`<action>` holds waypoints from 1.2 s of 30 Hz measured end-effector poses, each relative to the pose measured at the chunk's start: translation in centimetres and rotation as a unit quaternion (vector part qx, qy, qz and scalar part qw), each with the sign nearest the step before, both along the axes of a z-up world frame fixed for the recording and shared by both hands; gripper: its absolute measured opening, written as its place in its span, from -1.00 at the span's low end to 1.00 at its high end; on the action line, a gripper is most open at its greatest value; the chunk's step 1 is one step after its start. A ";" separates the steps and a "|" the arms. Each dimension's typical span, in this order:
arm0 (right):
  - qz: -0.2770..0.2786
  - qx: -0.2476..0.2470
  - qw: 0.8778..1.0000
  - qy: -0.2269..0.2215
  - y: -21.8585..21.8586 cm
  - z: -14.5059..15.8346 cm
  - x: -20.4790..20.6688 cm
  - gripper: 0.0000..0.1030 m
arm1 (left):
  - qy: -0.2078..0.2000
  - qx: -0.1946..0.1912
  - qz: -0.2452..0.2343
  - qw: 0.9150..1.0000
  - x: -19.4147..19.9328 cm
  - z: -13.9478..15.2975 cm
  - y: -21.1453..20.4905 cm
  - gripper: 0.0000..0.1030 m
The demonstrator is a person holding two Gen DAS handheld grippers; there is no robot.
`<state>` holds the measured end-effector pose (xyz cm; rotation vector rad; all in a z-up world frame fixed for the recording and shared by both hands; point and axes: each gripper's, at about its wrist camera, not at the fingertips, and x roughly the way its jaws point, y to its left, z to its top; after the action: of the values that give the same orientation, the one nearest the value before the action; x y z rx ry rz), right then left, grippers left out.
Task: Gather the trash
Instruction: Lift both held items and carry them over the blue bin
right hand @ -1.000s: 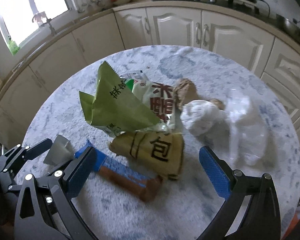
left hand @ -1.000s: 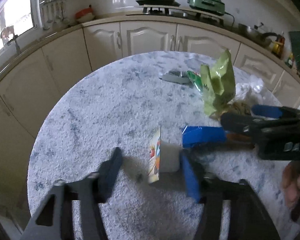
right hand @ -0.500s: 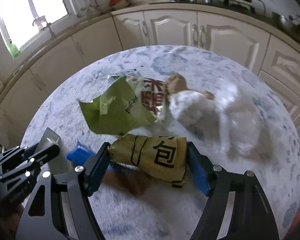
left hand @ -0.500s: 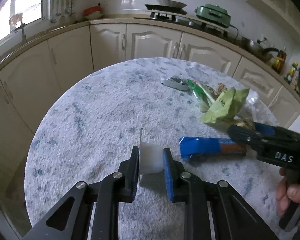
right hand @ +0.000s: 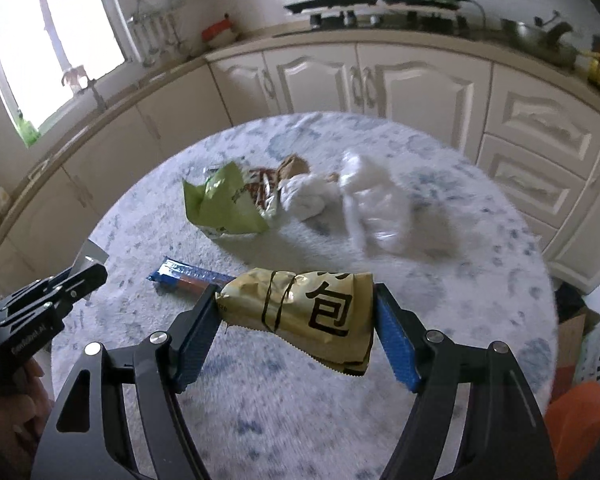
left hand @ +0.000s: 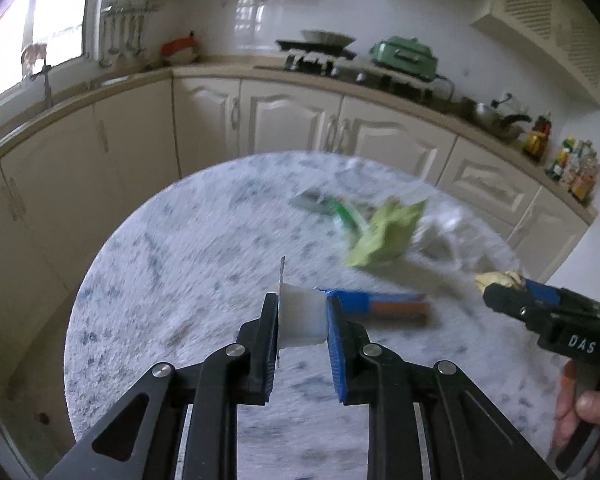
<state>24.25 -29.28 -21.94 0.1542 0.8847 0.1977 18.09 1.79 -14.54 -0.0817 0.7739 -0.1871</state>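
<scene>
Now the left gripper (left hand: 302,312) is clamped tight on a small white carton (left hand: 301,315), held up off the round marbled table (left hand: 171,264), while the right gripper (right hand: 295,316) pinches a crumpled yellow wrapper (right hand: 300,312) (black characters printed across it) between its blue pads, also clear of the tabletop. Down on the table, a blue snack bar wrapper (right hand: 189,274) lies just beyond both grippers, and farther back sits a loose heap: a green bag (right hand: 223,204), a white crumpled tissue (right hand: 302,198) and a clear plastic bag (right hand: 380,208).
</scene>
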 end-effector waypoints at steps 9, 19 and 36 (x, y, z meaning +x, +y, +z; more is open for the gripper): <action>-0.032 0.007 0.999 -0.044 -3.6 3.8 -3.2 0.46 | -0.045 -0.004 -0.043 0.998 -2.3 3.8 -4.9 -0.64; -0.111 0.015 0.989 -0.094 -11.3 7.9 -7.8 0.46 | -0.082 -0.005 -0.125 0.989 -3.7 7.3 -13.2 -0.64; -0.302 0.023 0.950 -0.075 -28.7 5.9 -15.8 0.46 | -0.055 -0.022 -0.283 0.957 -1.0 6.6 -31.1 -0.63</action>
<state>8.43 -57.98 -16.08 0.4404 0.6469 -0.3400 17.13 -29.36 -7.94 0.1103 0.6654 -0.7474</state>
